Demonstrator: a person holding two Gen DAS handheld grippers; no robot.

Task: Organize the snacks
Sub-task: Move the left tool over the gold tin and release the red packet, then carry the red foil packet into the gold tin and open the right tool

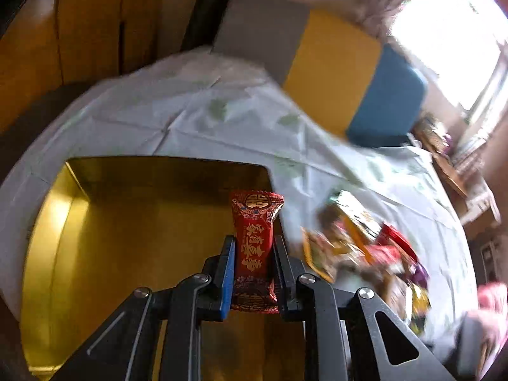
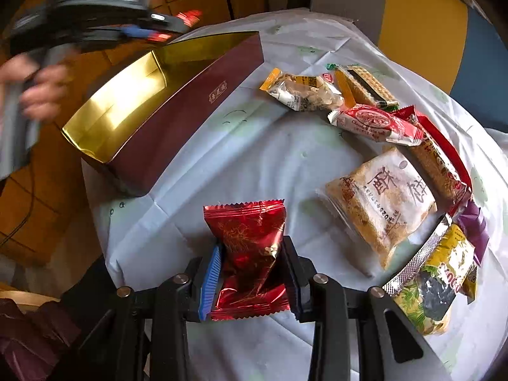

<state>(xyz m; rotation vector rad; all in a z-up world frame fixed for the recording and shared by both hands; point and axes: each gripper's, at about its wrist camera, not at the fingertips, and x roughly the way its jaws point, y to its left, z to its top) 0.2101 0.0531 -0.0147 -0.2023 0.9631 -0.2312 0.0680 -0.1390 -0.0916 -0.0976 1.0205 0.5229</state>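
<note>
The left gripper (image 1: 254,247) is clamping a narrow red packet (image 1: 254,247) printed with gold characters, holding it upright over the open box (image 1: 95,222), whose gold lining is filling the lower left of the left wrist view. The box is sitting on the worktop (image 1: 197,117), which is covered with a pale cloth.

The right gripper (image 2: 252,254) is pinching a shiny red foil packet (image 2: 250,254) between its blue pads, just above the cloth near the worktop's front edge. The box's dark red wall (image 2: 177,120) is standing to the left in the right wrist view.

Loose snacks are lying to the right of the box: a nut pack (image 2: 301,92), a wafer (image 2: 365,87), a chocolate roll (image 2: 374,123), a flaky cake (image 2: 381,197) and a seaweed pack (image 2: 435,279), several overlapping.
</note>
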